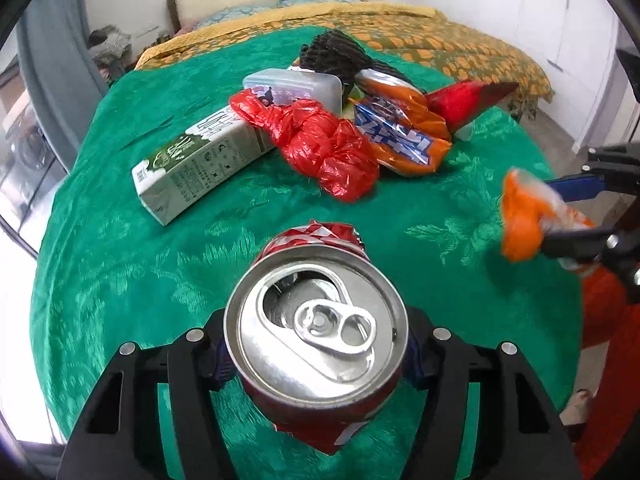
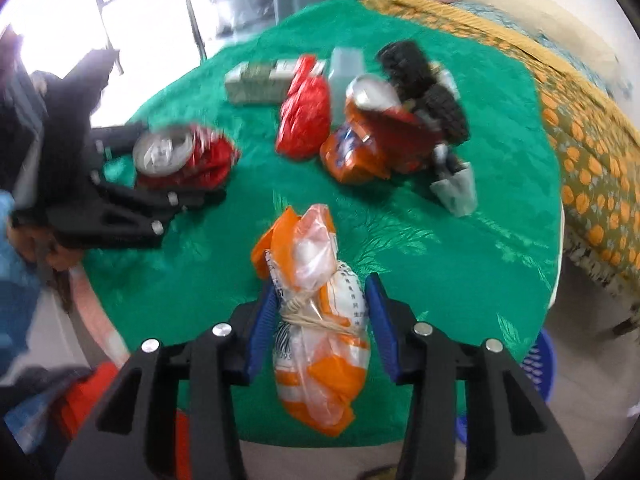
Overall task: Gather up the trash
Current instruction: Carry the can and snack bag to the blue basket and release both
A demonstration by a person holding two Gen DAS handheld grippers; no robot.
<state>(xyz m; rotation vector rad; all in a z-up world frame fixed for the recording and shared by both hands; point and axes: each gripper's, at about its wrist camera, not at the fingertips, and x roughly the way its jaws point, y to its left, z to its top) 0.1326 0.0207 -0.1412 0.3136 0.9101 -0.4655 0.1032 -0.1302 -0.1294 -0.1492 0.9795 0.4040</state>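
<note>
My left gripper (image 1: 316, 356) is shut on a crushed red drink can (image 1: 316, 320), whose open top faces the camera. In the right wrist view the same can (image 2: 180, 156) sits between the left gripper's (image 2: 180, 164) black fingers at the left. My right gripper (image 2: 320, 312) is shut on a tied orange and white plastic bag (image 2: 316, 320), with its blue pads on either side. From the left wrist that bag (image 1: 524, 216) hangs in the right gripper (image 1: 560, 214) above the green tablecloth (image 1: 120, 260).
On the far half of the table lie a milk carton (image 1: 200, 160), a red plastic bag (image 1: 320, 148), an orange snack packet (image 1: 404, 132), a clear box (image 1: 296, 88), black foam netting (image 1: 336, 52) and a red wrapper (image 1: 464, 100). A bed (image 1: 440, 36) stands behind; a blue basket (image 2: 540, 368) is on the floor.
</note>
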